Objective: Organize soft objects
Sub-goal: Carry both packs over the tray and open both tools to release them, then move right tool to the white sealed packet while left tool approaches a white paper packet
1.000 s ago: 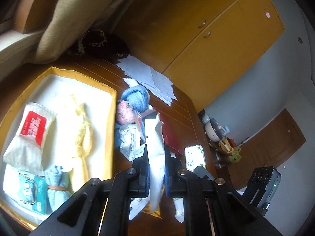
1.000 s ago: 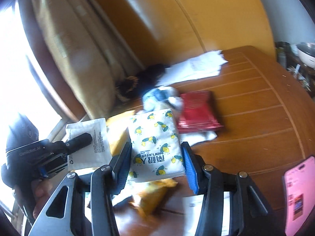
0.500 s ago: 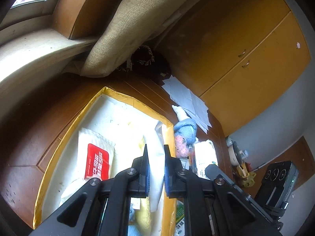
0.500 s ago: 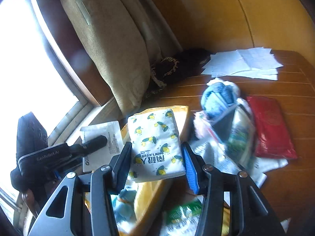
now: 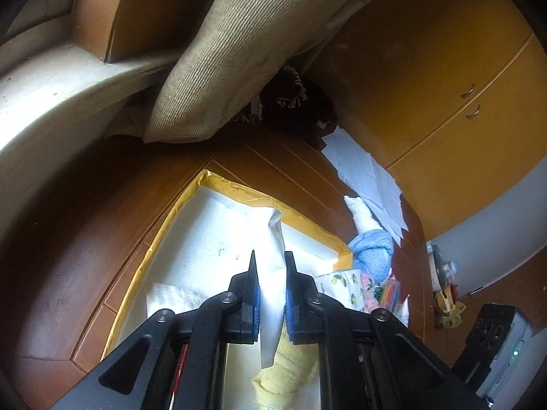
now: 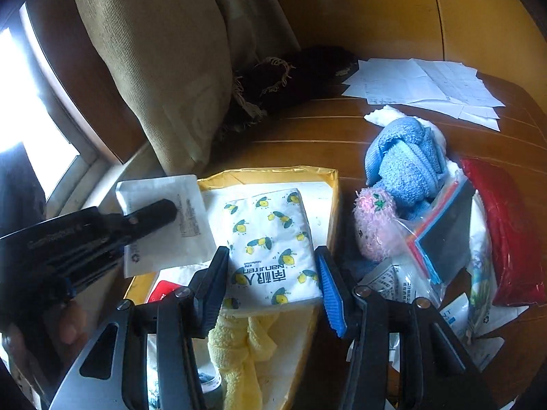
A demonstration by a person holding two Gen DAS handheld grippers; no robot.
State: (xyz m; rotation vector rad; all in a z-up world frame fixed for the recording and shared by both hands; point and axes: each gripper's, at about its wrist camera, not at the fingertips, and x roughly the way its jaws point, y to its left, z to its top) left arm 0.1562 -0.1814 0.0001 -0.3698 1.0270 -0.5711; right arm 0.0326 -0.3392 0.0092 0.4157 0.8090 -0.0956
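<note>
My left gripper [image 5: 271, 268] is shut on a thin white packet [image 5: 273, 294], held edge-on above the white-lined, yellow-rimmed tray [image 5: 177, 212]. The right wrist view shows that same packet [image 6: 160, 218] flat at the left, over the tray's near-left corner. My right gripper [image 6: 271, 259] is shut on a white tissue pack with a lemon print [image 6: 270, 235], above the tray [image 6: 331, 205]. Below it in the tray lies a knotted yellow towel [image 6: 239, 348]. A red-labelled pack [image 6: 164, 288] peeks out under the left finger.
A pile lies right of the tray: a blue towel [image 6: 403, 160], a pink fluffy toy [image 6: 374, 222], plastic bags [image 6: 437, 239] and a red pack [image 6: 506, 232]. Paper sheets [image 6: 427, 82] lie at the back. A beige curtain [image 6: 154, 68] and dark fringed cloth [image 6: 301, 68] hang behind the tray.
Both grippers have swung left with their packs, from over the pile on the wooden table to above the tray. Neither grip has changed.
</note>
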